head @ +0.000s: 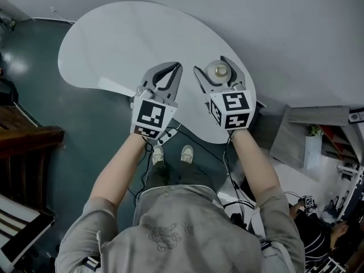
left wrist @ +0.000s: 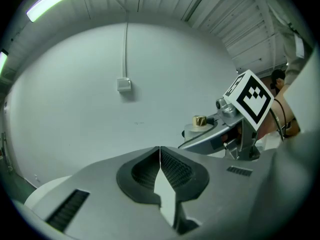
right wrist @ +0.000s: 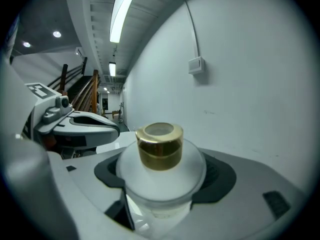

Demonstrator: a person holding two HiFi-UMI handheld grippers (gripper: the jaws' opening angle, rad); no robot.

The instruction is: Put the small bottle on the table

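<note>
A small white bottle (right wrist: 162,176) with a gold cap (right wrist: 160,145) is clamped between the jaws of my right gripper (right wrist: 162,184), upright, over the near edge of the white table (head: 131,44). In the head view the bottle (head: 219,71) sits inside the right gripper (head: 218,73), seen from above. My left gripper (head: 176,67) hovers just to its left, shut with nothing in it; in its own view the pads (left wrist: 172,171) meet at the tips (left wrist: 160,156). The bottle (left wrist: 199,126) and right gripper show at the right of the left gripper view.
The white table is rounded and stands against a white wall (head: 273,21). Dark floor (head: 51,107) lies to the left with wooden furniture (head: 23,135). Cables (head: 227,181) run on the floor near the person's feet. Clutter and another person (head: 318,226) are at the lower right.
</note>
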